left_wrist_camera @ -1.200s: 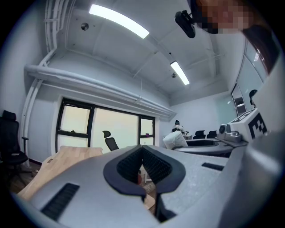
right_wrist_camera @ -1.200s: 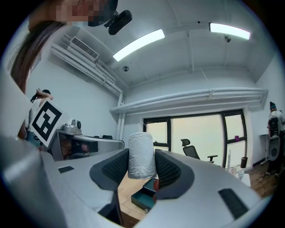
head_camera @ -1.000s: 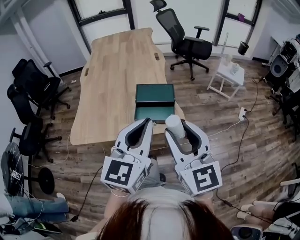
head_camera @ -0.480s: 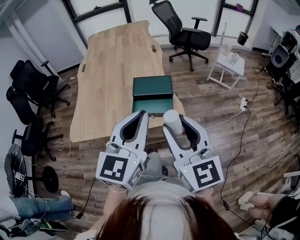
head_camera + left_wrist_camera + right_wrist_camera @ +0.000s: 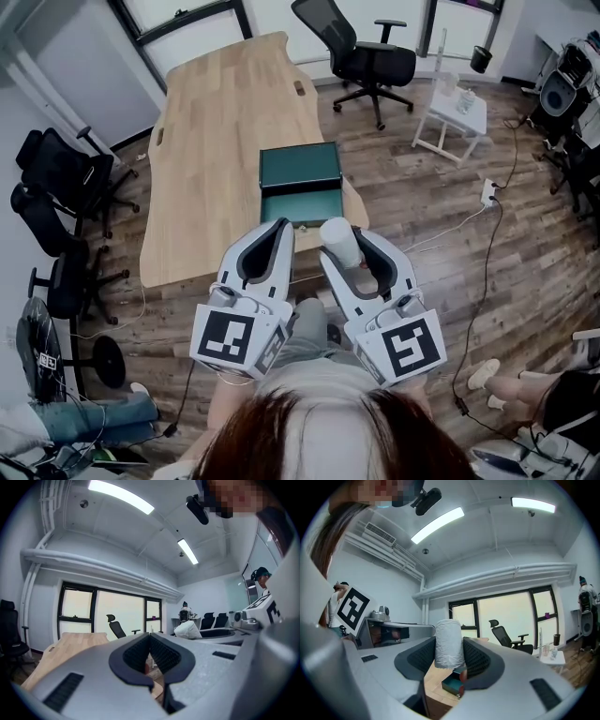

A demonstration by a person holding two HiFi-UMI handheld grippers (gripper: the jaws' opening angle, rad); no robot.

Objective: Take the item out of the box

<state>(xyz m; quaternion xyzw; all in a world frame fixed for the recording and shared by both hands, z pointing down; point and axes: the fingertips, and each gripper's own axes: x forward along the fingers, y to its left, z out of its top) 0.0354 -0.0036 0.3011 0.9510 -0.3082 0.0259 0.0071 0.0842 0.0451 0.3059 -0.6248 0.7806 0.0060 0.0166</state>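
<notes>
Head view, task progress: the roll (image 5: 337, 236) is sitting clear of the open green box (image 5: 302, 167), carried between the jaws of the right gripper (image 5: 345, 244). Removal is judged done, and at most setting the roll down is remaining.
Head view, box: it is resting at the near right corner of the table (image 5: 216, 122), with the lid lying back and nothing showing inside the tray.
Head view, hand pose: both grippers are pointing forward and level, side by side, just off the table's near edge. The left gripper (image 5: 279, 231) is hanging close beside the right one.
Left gripper view, jaws: the pads are meeting at the tips and are gripping nothing.
Right gripper view, jaws: they are standing wide, with the pads pressing on both sides of the upright roll. The box is showing lower down, beyond the tips.
</notes>
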